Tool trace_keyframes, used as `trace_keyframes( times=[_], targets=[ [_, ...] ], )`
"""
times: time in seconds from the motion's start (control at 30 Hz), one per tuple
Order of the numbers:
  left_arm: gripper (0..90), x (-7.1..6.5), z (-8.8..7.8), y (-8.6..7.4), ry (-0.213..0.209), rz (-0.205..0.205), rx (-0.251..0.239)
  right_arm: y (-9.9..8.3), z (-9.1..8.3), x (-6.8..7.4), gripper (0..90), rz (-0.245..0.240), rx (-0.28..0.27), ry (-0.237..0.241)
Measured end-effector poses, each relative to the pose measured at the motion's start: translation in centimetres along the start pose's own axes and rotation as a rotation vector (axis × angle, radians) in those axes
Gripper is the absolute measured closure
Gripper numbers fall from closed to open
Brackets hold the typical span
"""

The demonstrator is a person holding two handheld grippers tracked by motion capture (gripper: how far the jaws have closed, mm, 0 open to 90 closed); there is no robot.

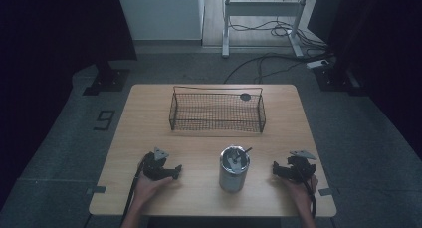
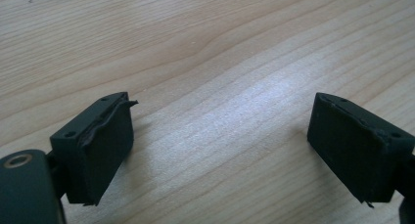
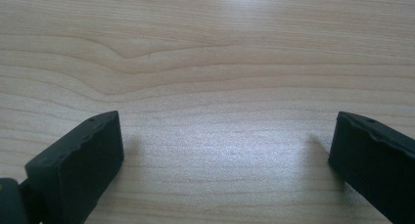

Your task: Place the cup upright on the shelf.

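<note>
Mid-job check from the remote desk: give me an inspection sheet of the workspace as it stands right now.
Surface: light wooden table, bare grain under both tools.
Job's things: silver metal cylindrical canister upright near the front edge, with utensils standing in it; black wire mesh basket behind it, apparently empty.
Clutter: small dark round disc by the basket's far right corner.
Grippers: left tool open, right tool open, each resting on the table either side of the canister, holding nothing.
Cables: one trailing from each tool over the front edge; loose black cables on the floor beyond.
Surroundings: grey floor, white metal frame, dark curtains at the sides.
</note>
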State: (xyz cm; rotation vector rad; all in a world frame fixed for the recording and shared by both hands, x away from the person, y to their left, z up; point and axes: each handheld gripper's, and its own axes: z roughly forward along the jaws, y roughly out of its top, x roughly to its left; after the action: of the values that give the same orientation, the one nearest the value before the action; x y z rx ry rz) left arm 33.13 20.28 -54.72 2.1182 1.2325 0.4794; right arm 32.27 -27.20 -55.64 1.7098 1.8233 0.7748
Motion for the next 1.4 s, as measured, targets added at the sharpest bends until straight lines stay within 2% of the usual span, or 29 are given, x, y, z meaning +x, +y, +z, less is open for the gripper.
trace_keyframes(
  times=[0.13,0.37,0.53,0.83,1.07,1.2,1.4],
  targets=[
    [10.2,-0.1,-0.1,0.0,-0.003,0.006,-0.016,0.1,0.1,0.0,0.0,-0.002,-0.001,-0.001],
    [10.0,-0.1,-1.1,0.2,-0.023,0.001,-0.075,0.1,0.1,-0.1,0.0,-0.007,-0.001,0.006],
    [10.7,-0.1,-1.3,0.2,-0.024,0.005,-0.081,0.1,0.1,-0.1,0.0,-0.008,-0.002,0.008],
    [13.0,-0.1,-2.3,0.6,-0.044,-0.028,-0.126,0.1,0.1,-0.2,0.0,-0.014,-0.001,0.014],
    [12.3,-0.6,-3.6,1.1,-0.096,-0.025,-0.193,0.1,0.1,-0.2,0.0,-0.013,-0.002,0.013],
    [10.7,-1.1,-4.2,1.4,-0.097,0.017,-0.204,0.1,0.1,-0.2,0.0,-0.010,-0.002,0.009],
    [8.7,-2.0,-5.4,2.0,-0.169,0.014,-0.246,0.1,0.1,-0.2,0.0,-0.007,-0.003,0.007]
  ],
)
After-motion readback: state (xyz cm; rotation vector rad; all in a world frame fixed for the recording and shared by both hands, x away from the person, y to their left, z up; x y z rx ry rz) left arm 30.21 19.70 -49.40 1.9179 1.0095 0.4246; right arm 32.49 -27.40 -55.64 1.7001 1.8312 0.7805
